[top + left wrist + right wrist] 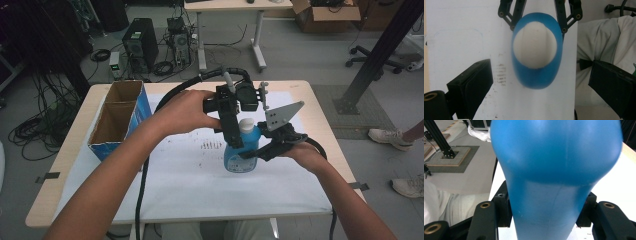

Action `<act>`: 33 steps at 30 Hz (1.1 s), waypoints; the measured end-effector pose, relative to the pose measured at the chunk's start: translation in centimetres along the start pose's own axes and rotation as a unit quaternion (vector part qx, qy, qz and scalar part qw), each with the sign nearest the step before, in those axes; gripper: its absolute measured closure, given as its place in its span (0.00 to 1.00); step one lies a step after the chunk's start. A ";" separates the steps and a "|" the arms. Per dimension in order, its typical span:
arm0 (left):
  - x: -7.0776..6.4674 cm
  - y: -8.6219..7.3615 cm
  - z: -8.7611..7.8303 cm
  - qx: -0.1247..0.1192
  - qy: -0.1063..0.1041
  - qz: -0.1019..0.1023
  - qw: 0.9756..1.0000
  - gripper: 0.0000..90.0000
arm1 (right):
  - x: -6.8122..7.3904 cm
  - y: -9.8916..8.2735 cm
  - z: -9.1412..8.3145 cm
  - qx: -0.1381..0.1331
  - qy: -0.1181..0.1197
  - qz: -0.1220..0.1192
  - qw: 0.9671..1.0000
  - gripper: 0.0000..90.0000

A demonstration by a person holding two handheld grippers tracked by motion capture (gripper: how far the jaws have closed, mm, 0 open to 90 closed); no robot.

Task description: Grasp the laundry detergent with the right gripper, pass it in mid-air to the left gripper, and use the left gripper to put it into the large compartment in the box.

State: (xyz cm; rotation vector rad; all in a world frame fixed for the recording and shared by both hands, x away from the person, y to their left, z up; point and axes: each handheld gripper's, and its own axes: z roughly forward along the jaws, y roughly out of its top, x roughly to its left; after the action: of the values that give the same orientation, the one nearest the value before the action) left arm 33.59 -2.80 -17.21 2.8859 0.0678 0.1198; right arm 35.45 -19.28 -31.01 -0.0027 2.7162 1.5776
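The blue bottle [241,150] stands upright on the white sheet [190,175] covering the table, well to the right of the open cardboard box [120,117]. The right gripper [264,148] pinches the bottle's body between its 2 jaws. The left gripper [235,135] hangs above the bottle's white cap [534,45], its jaws spread wide on either side without touching it.

Your left hand-held gripper [231,131] points down with its jaws spread wide; your right hand-held gripper [261,150] reaches in level from the right, clamped tight.
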 end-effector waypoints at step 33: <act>0.4 1.6 3.0 0.008 -0.023 0.015 1.000 0.15 | 0.2 0.3 -0.4 0.002 0.000 -0.003 1.000 0.49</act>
State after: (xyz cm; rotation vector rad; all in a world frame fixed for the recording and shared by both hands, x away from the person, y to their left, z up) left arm 34.28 -5.03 -19.66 2.9041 0.0169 0.0574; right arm 35.25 -19.47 -30.53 -0.0109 2.7161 1.5697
